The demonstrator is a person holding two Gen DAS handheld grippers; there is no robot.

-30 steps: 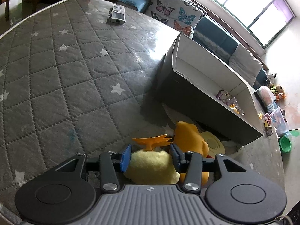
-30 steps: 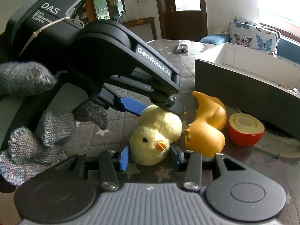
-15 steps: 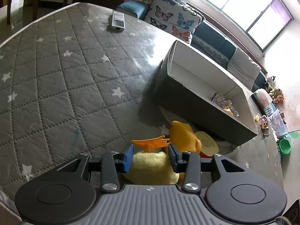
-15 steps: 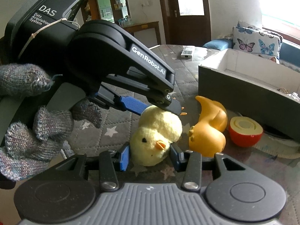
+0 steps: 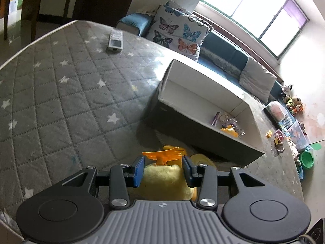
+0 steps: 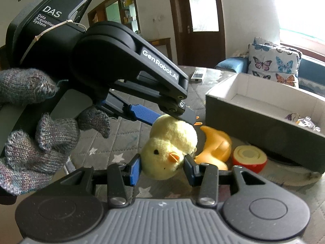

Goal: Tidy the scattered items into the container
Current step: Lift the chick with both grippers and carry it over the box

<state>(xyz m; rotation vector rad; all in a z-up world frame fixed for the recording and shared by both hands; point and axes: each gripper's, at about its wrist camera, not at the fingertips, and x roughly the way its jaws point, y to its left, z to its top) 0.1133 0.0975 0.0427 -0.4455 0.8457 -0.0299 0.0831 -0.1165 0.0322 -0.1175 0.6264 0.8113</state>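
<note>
**Chick pinned between two grippers**

Left gripper [image 5: 163,169] clamps the plush chick [image 6: 169,149] by its body, lifted above the quilted table [image 5: 61,105]. Right gripper [image 6: 162,170] brackets its head; contact unclear. The box [image 5: 203,126] stands near the table's far edge.

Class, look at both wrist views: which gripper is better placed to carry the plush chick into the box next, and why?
Left. The left gripper is clamped on the plush chick, with the open box ahead of it. The right gripper only brackets the chick's head, its pads apparently apart from it.
</note>
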